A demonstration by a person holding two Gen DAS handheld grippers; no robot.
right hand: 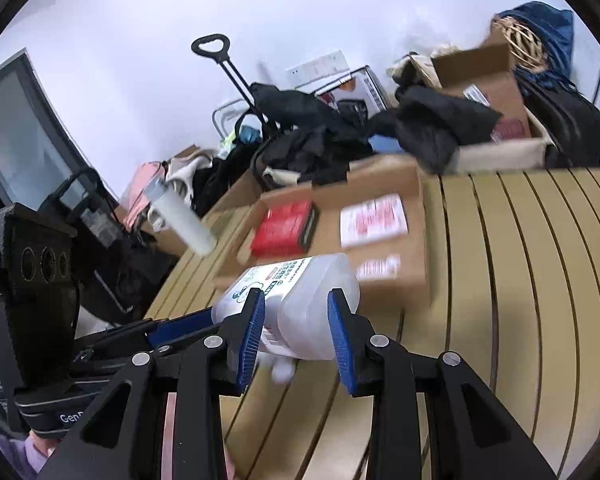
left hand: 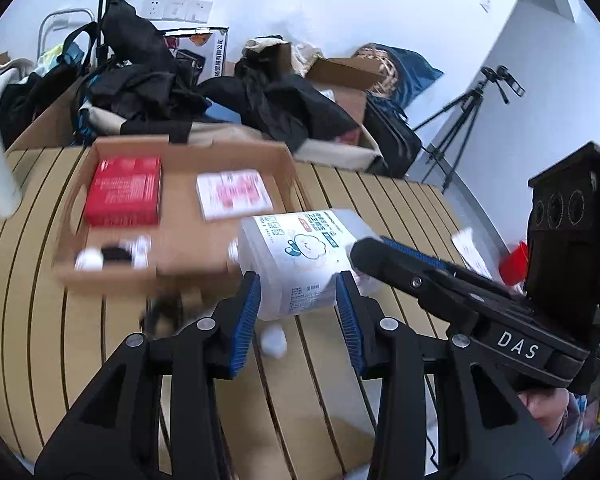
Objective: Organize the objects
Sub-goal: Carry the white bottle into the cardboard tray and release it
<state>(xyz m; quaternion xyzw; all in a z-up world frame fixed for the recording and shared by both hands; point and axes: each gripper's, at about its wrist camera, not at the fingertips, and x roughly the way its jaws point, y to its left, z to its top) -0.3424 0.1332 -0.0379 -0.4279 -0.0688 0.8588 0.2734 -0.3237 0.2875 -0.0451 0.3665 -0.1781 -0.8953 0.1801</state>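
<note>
A clear plastic jug with a white label (left hand: 300, 256) is held tilted above the slatted table, near the front edge of a shallow cardboard tray (left hand: 172, 264). My left gripper (left hand: 298, 304) is shut on its lower end. My right gripper (right hand: 296, 322) is shut on the same jug (right hand: 300, 300) from the other side, and its blue-padded fingers (left hand: 404, 254) show in the left wrist view. The tray (right hand: 400, 284) holds a red box (left hand: 124, 190), a white and pink box (left hand: 234, 194) and a small black and white item (left hand: 114, 254).
A small white cap (left hand: 274, 340) lies on the slatted wooden table (left hand: 40, 340) under the jug. A white tube (right hand: 180, 216) stands out at the table's left edge. Cardboard boxes, black bags and clothes (left hand: 148, 80) pile behind the table. A tripod (left hand: 468, 120) stands at the right.
</note>
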